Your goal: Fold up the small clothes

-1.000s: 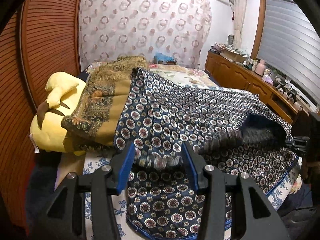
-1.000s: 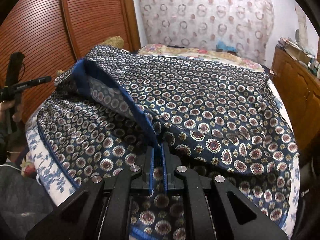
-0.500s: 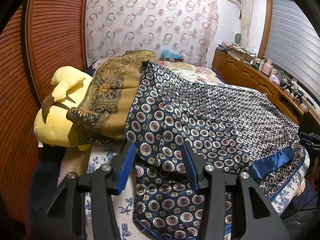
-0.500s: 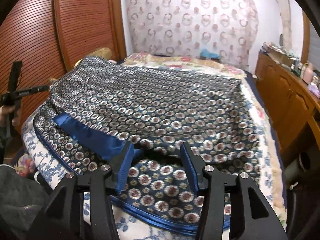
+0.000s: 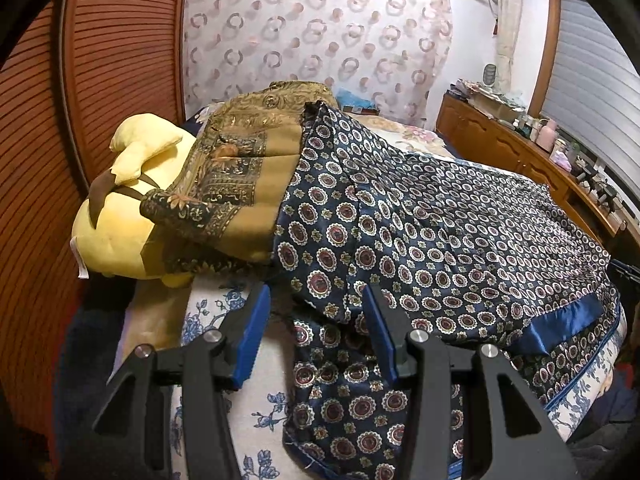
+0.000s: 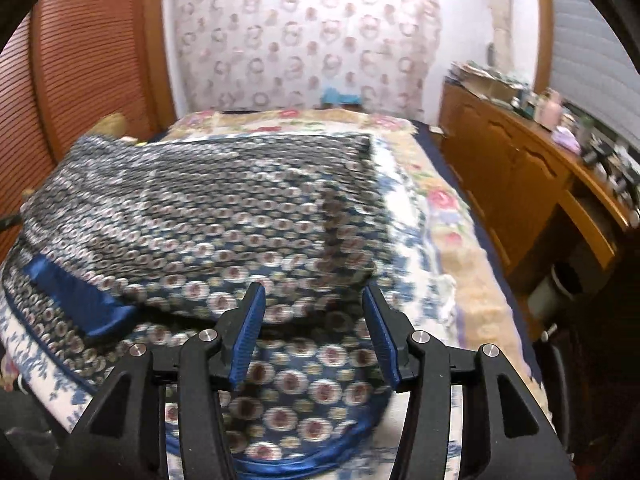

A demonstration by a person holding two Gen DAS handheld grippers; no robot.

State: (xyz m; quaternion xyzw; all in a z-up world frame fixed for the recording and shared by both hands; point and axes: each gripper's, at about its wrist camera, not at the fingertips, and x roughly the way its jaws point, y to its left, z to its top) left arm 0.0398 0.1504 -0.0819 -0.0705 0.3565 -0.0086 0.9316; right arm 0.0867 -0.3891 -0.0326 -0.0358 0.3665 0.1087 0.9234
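At the far left stood a slatted wooden wardrobe door (image 5: 120, 80); beside it hung a curtain (image 5: 320, 32) printed with rings, and along the right wall ran a wooden dresser (image 5: 520, 160) crowded with small bottles. The bed (image 5: 224, 312) wore a white sheet with blue flowers. At its left edge lay a yellow plush toy (image 5: 120, 232), with an ochre patterned cloth (image 5: 240, 176) draped against it. Touching that cloth and spreading right across the bed lay the navy medallion-print garment (image 5: 440, 232), folded over on itself, a plain blue satin band (image 5: 560, 324) showing at its right corner.

The left gripper (image 5: 316, 332) stood spread over the garment's near-left edge, its pads not pressing the cloth. The right gripper (image 6: 314, 328) was likewise spread above the garment's near hem, pinching nothing; that view was blurred.

A second before, the right gripper had been pressed together on the blue-edged flap, lifted high; its jaws had just been opening, and the flap now lay flat on the garment.
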